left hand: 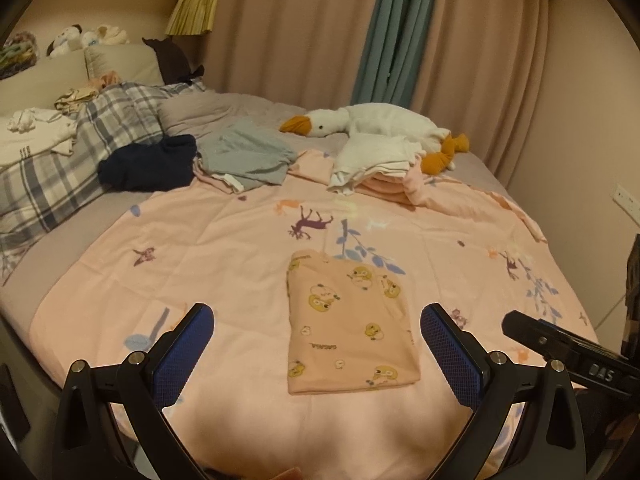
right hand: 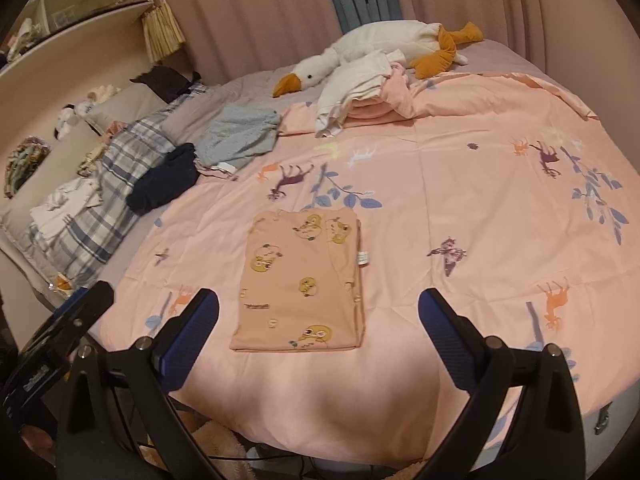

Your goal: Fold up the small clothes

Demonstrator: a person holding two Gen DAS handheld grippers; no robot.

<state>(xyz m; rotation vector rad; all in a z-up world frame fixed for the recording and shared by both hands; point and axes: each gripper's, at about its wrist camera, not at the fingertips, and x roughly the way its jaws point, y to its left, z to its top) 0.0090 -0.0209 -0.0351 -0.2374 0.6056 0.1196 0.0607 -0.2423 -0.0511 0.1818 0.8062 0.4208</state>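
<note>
A small peach garment with yellow cartoon prints [left hand: 348, 324] lies folded into a neat rectangle on the pink bedspread [left hand: 224, 248]; it also shows in the right wrist view [right hand: 300, 284]. My left gripper [left hand: 316, 320] is open and empty, held just in front of the garment's near edge. My right gripper [right hand: 318, 306] is open and empty too, also near that edge. The right gripper's body shows at the right of the left wrist view [left hand: 568, 344].
At the back lie a grey garment [left hand: 248, 156], a dark navy one [left hand: 148, 164], a white and pink folded stack [left hand: 376, 168] and a plush goose [left hand: 372, 124]. A plaid pillow [left hand: 60, 160] is at left. Curtains [left hand: 320, 28] hang behind.
</note>
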